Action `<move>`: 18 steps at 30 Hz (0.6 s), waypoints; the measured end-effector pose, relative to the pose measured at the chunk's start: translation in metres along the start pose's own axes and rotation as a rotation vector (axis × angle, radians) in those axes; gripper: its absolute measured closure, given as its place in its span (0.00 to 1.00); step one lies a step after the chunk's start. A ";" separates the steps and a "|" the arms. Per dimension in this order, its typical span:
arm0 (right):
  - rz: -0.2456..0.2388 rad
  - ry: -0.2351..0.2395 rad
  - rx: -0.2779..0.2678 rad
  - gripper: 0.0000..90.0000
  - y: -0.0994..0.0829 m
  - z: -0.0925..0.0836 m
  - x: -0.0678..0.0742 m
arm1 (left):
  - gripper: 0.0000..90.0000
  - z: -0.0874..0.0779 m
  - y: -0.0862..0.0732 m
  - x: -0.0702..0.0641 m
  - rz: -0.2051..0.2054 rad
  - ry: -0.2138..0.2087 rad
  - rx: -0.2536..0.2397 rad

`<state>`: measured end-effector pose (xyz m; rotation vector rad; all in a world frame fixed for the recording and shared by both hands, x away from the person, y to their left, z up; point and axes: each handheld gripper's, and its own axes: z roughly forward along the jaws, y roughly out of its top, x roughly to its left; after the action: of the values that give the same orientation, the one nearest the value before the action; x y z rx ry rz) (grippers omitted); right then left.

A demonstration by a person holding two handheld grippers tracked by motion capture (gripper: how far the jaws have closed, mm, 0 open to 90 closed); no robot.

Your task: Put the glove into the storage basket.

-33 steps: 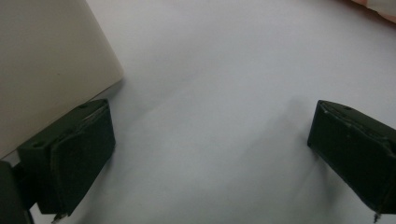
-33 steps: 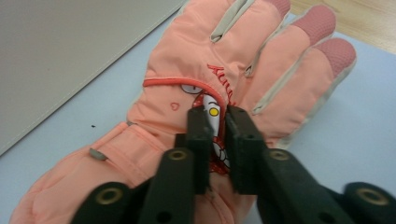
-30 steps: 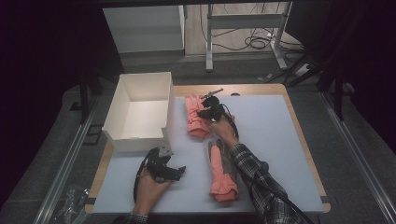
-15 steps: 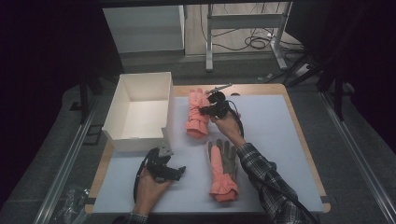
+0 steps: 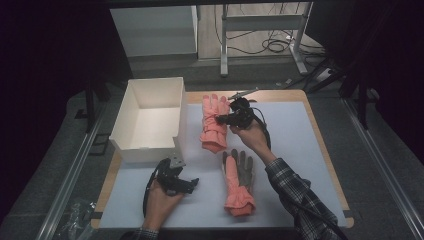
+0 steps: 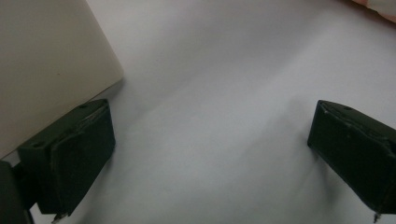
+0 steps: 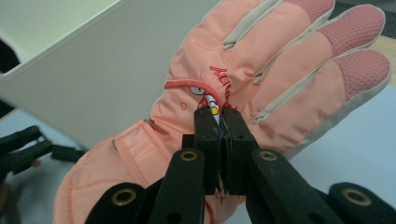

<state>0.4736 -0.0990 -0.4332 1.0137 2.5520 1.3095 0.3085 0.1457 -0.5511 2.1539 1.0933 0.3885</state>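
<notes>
Change since earlier: right gripper (image 5: 226, 119) and the held glove (image 5: 213, 122) have come up off the mat and shifted toward the far edge of the table; the left hand (image 5: 159, 200) has stayed at the near-left corner
Right gripper: jaws clenched tight, pinching a fold of the held glove (image 7: 261, 88) at its back, just below the red lettering
Left gripper: released (image 5: 187, 183), jaws standing wide apart over bare mat (image 6: 219, 112) with nothing between them
Held glove, place: near the middle of the table's far half, just beside the right wall of the white box (image 5: 131, 112)
Held glove, axis: long axis runs near to far; fingers point to the far edge, cuff toward the person
Second glove: lies flat (image 5: 238, 179) on the near half of the mat, right of the left gripper, fingers toward the far edge, cuff near the front edge; well apart from the held one
Edges and room: right half of the mat (image 5: 295, 135) is open up to the right edge; a strip of bare mat also lies between the two gloves
In the way: the white box wall (image 7: 107, 70) stands close on the held glove's left; the left gripper rests just beside the box's near corner (image 6: 51, 60)
</notes>
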 end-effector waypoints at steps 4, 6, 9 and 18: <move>-0.016 0.007 0.000 0.96 -0.007 -0.015 0.005 | 0.01 0.000 0.000 0.000 0.000 0.000 0.000; -0.016 0.015 -0.003 0.96 -0.013 -0.025 0.008 | 0.01 0.000 0.000 0.000 0.000 0.000 0.001; -0.008 0.034 -0.008 0.96 -0.022 -0.039 0.014 | 0.01 0.000 0.000 0.000 -0.002 -0.001 -0.001; -0.004 0.068 -0.012 0.96 -0.054 -0.086 0.033 | 0.01 0.000 0.000 0.000 -0.001 0.002 -0.001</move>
<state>0.3886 -0.1600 -0.4130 0.9776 2.5910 1.3798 0.3085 0.1457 -0.5510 2.1526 1.0955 0.3911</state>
